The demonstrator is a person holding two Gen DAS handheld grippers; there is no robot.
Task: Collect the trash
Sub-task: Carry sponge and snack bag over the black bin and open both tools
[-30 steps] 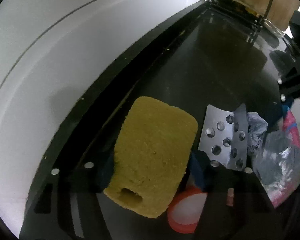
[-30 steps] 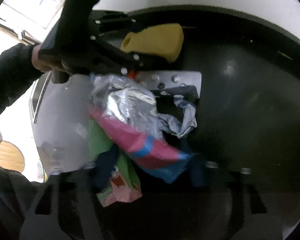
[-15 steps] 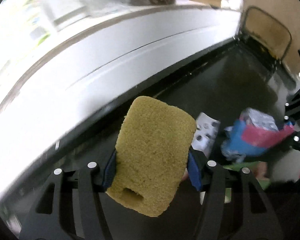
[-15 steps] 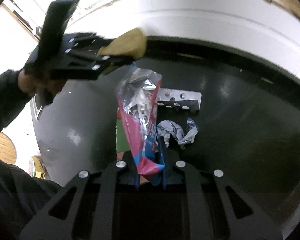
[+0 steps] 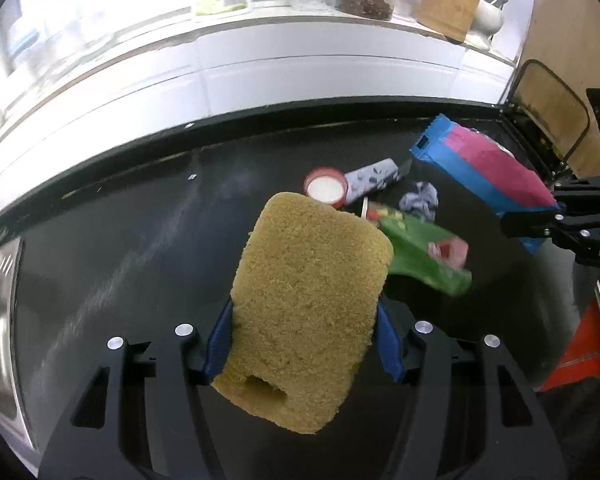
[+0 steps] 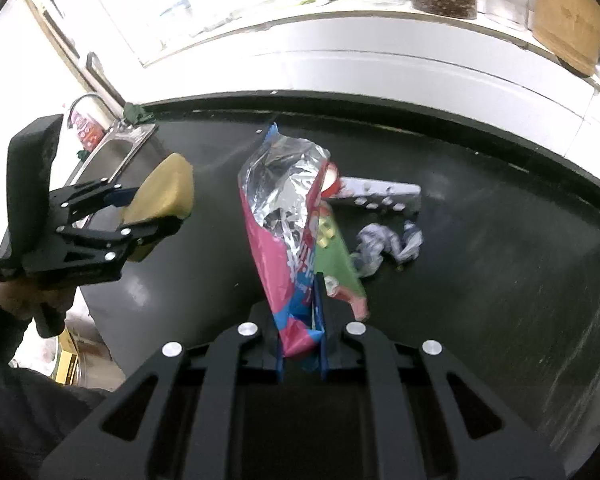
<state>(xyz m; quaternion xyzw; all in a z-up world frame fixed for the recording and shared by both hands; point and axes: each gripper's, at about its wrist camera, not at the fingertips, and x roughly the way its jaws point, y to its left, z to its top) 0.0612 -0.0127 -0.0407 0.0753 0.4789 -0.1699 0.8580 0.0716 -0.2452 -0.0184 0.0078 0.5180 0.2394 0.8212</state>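
My left gripper [image 5: 304, 344] is shut on a yellow sponge [image 5: 308, 308] and holds it above the black counter [image 5: 120, 240]; it also shows in the right wrist view [image 6: 140, 216]. My right gripper [image 6: 300, 344] is shut on a pink and blue foil snack bag [image 6: 288, 216], lifted off the counter; the bag also shows in the left wrist view [image 5: 484, 168]. On the counter lie a green wrapper [image 5: 424, 256], a red-rimmed lid [image 5: 326, 190], a silver blister pack [image 6: 380, 196] and a crumpled paper wad [image 6: 388, 244].
A steel sink [image 6: 116, 152] with a tap sits at the counter's left end. A white ledge [image 5: 300, 64] behind carries jars and a wooden utensil holder [image 5: 448, 0]. An orange object [image 5: 580, 348] is at the right edge.
Both grippers have risen and pulled back from the counter. The right gripper closed on the snack bag and lifted it off the pile; the sponge stays in the left gripper.
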